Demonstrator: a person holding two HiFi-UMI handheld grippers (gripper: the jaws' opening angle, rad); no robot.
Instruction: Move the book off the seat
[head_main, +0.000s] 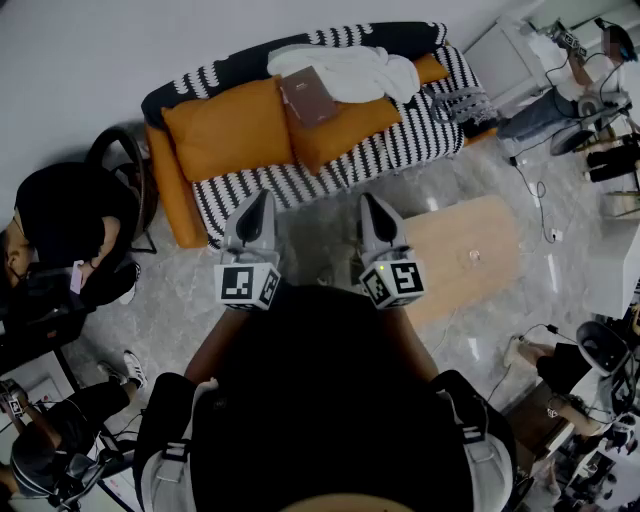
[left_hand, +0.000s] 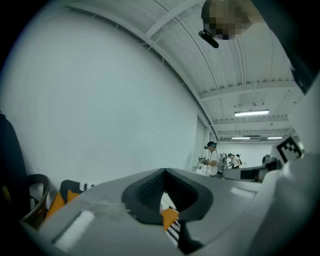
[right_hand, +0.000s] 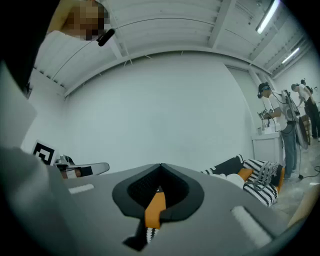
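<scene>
Both are closed with nothing between the jaws. Your left hand-held gripper (head_main: 262, 198) and right hand-held gripper (head_main: 368, 198) sit side by side at centre frame, well short of the striped sofa (head_main: 400, 150). The book (head_main: 307, 96) lies flat in the upper middle of the head view, on an orange cushion (head_main: 340, 125), with its far corner at the edge of a white cloth (head_main: 350, 70). It looks thin, light and fairly stiff, and the cover may be smooth. Open one hand-held gripper and pinch the book's near edge. The soft cushion should give way under the lower jaw.
</scene>
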